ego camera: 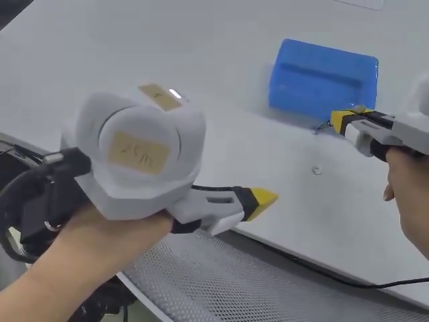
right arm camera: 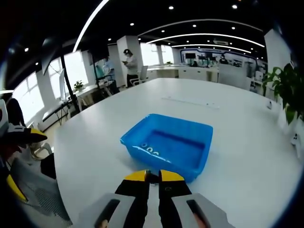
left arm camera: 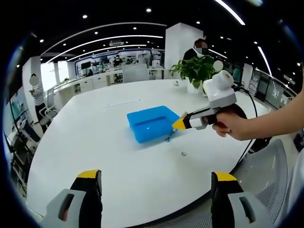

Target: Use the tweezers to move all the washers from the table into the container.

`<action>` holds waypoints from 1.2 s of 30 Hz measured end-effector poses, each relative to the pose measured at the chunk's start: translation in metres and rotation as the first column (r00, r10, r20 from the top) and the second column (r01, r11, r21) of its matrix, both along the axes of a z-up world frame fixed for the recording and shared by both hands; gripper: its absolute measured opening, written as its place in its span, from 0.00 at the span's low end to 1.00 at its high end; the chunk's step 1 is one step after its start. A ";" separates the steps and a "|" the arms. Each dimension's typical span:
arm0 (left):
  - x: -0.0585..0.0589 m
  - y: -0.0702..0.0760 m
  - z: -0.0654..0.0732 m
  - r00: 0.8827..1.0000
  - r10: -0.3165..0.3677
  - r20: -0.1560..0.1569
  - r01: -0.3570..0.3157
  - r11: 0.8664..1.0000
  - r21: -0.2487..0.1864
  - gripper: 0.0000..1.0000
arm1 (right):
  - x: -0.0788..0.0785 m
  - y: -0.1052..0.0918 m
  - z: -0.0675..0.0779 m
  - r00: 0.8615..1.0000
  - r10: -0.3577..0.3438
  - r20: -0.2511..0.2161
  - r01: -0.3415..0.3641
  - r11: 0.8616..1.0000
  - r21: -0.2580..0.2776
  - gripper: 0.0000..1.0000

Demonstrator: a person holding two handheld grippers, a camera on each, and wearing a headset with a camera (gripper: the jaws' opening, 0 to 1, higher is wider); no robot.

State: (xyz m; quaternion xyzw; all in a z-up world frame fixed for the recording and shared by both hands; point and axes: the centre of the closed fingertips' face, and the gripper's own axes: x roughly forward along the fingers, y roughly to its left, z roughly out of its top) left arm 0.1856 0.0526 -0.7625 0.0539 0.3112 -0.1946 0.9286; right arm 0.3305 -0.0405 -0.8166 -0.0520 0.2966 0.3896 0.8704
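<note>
White round table (left arm camera: 118,161) in an open office | my left gripper (left arm camera: 156,176) jaws apart, empty | my right gripper (right arm camera: 153,175) clamped on tweezers (ego camera: 324,127) beside blue container (ego camera: 315,94) | several washers (right arm camera: 149,150) already inside | one washer (ego camera: 317,170) still on the table, so I judge the task nearly done

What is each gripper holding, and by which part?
Right gripper pinches thin tweezers; the held part is hidden between its jaws. Left gripper is open, empty.

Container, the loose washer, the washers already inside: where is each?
Container (ego camera: 315,97), head view, near side wall.
Loose washer (ego camera: 316,170), head view, its middle.
Washers inside (right arm camera: 150,150), right gripper view, middle of the cluster.
</note>
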 end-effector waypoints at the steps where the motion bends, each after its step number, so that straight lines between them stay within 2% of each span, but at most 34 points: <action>1: 0.000 0.000 0.000 1.000 0.000 0.000 0.000 1.000 0.001 0.98 | 0.000 0.000 0.000 1.000 -0.001 -0.002 0.001 1.000 0.000 0.03; 11: 0.000 0.003 0.001 1.000 0.002 0.001 -0.002 1.000 0.000 0.98 | -0.002 0.004 0.002 1.000 0.001 -0.007 -0.001 1.000 -0.001 0.03; 17: 0.000 0.006 0.001 1.000 0.010 0.004 -0.010 1.000 -0.001 0.98 | -0.003 0.004 0.001 1.000 0.012 -0.001 -0.012 1.000 -0.026 0.03; 21: -0.002 0.007 0.000 1.000 0.012 0.000 -0.012 1.000 -0.001 0.98 | -0.003 0.001 0.001 1.000 0.008 0.001 -0.008 0.999 -0.041 0.02; 24: -0.003 0.006 -0.001 1.000 0.012 -0.001 -0.012 1.000 -0.002 0.98 | -0.005 -0.002 0.000 1.000 0.003 -0.022 -0.004 0.999 -0.037 0.02; 31: -0.003 0.007 0.000 1.000 0.014 0.003 -0.014 1.000 -0.005 0.98 | -0.006 -0.008 0.005 1.000 0.009 -0.011 -0.009 0.998 -0.058 0.02; 33: -0.003 0.007 0.000 1.000 0.012 0.003 -0.012 1.000 -0.003 0.97 | -0.005 -0.009 0.001 0.999 0.000 -0.035 -0.003 0.997 -0.079 0.02; 36: -0.003 0.006 0.000 1.000 0.011 0.005 -0.011 1.000 -0.003 0.97 | -0.004 -0.011 0.004 0.998 -0.014 -0.061 0.008 0.995 -0.096 0.02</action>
